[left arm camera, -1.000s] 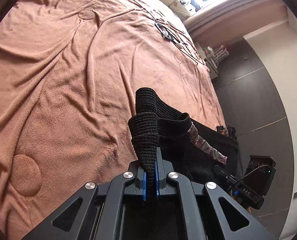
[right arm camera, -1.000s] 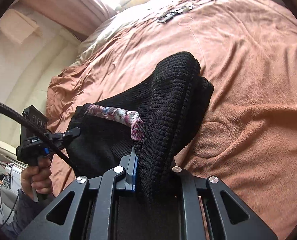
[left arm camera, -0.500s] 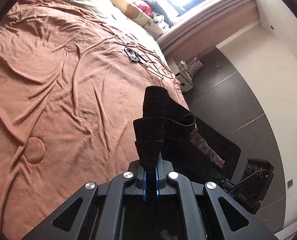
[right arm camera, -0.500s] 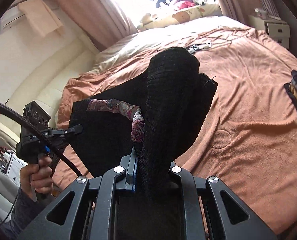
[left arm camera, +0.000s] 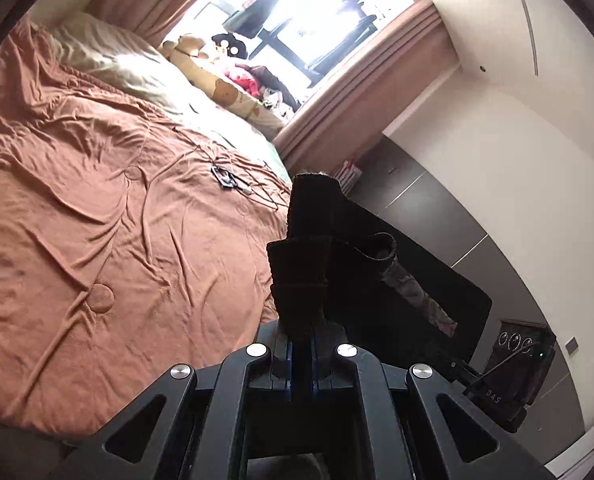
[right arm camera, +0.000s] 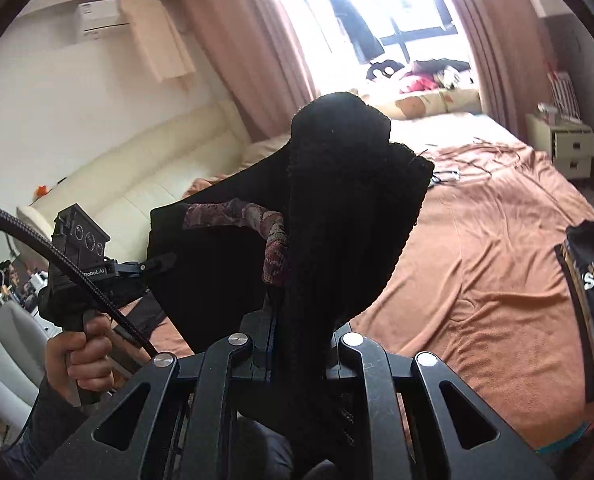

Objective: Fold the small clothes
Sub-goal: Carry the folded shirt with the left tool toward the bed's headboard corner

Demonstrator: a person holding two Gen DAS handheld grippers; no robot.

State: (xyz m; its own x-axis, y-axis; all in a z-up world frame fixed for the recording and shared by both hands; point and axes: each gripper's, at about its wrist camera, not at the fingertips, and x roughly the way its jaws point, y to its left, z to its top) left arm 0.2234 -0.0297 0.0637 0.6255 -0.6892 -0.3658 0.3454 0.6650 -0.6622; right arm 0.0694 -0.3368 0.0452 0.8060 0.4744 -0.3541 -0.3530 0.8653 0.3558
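Since the earlier frames both grippers had risen with the garment: the bedspread, which then filled each view, had dropped low and the window and walls had come into sight.

The left gripper (left arm camera: 301,344) was clenched on a bunched corner of the black knitted garment (left arm camera: 377,280), the knit standing up in a folded tuft from between the blue pads. The right gripper (right arm camera: 297,344) was clamped on a thicker wad of the same garment (right arm camera: 337,220), its jaws held slightly apart by the fabric. Between the two grips the garment hung stretched in the air, clear of the bed, with its upper edge taut and a patterned inner band (right arm camera: 257,220) showing along that edge. The lower hem could not be seen in either view.

In the right wrist view the left hand (right arm camera: 81,356) gripped its handle at lower left, a dark sleeve below it and a black cable arcing across.

Beneath lay the rust-brown bedspread (left arm camera: 97,240), wrinkled but largely open. A small dark item with thin cords (left arm camera: 225,176) lay well apart, toward the far side. A second dark garment with printed lettering (right arm camera: 589,300) sat at the right edge of the bed. Beyond were pale pillows (left arm camera: 117,68), a cream sofa (right arm camera: 137,168), a white bedside cabinet (right arm camera: 569,148) and the curtained window (right arm camera: 397,20).
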